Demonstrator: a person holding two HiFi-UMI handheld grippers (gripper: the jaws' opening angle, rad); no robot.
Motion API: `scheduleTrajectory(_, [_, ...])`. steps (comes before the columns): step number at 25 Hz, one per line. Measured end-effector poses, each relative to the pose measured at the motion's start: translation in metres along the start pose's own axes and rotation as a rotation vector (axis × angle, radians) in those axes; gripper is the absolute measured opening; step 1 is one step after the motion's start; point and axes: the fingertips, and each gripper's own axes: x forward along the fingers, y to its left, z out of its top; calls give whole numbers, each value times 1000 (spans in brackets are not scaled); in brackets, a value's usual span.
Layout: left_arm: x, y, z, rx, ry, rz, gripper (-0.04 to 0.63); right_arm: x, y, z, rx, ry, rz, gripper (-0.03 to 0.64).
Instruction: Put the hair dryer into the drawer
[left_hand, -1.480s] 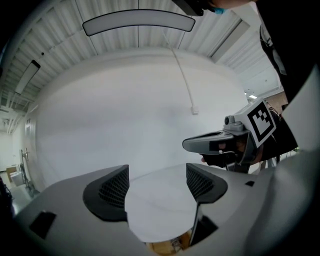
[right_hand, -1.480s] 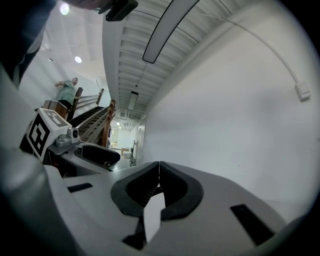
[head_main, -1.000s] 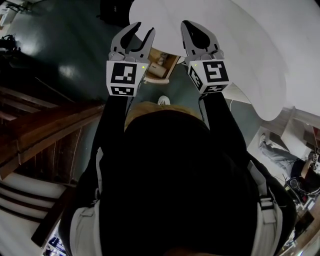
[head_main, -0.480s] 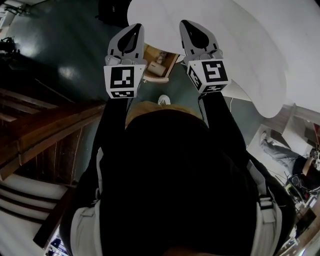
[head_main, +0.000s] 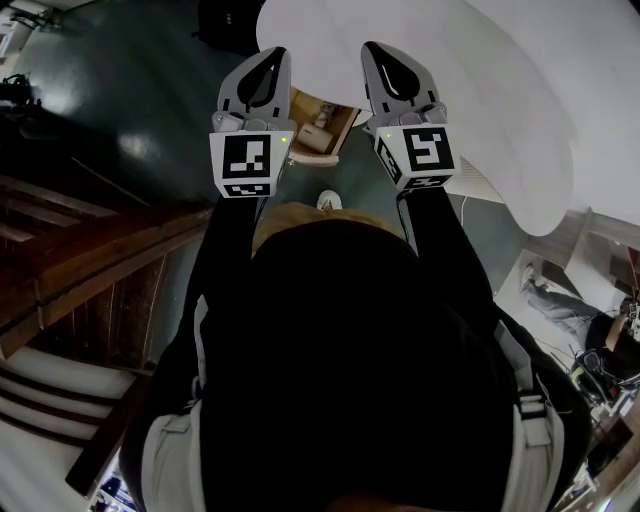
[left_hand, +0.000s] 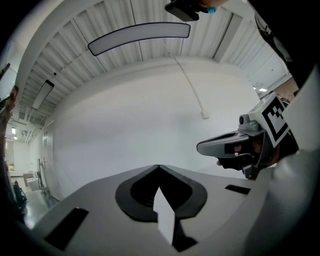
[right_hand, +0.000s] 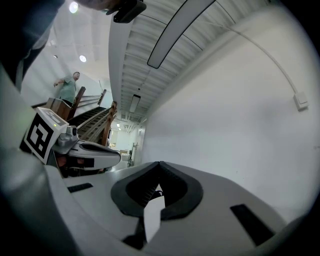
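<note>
Left gripper (head_main: 271, 58) jaws: apart a second ago with nothing between them; closed by half a second ago, and now tip to tip, empty.
Left gripper pose: seems to have turned slightly in the head view, though the shift is small and hard to judge.

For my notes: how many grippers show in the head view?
2. The left gripper is raised left of centre, the right gripper right of centre; both shut, none seems hidden.

The head view is dim, with soft glare on the dark floor (head_main: 130, 140) at upper left, while both gripper views are bright under ceiling strip lights (left_hand: 140, 35), fisheye-bent, with black corners.
</note>
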Motion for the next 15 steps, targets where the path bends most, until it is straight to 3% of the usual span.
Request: scheduleTrajectory(15, [-3, -1, -2, -6, 11, -6, 15, -2, 5, 1, 4, 1, 14, 26])
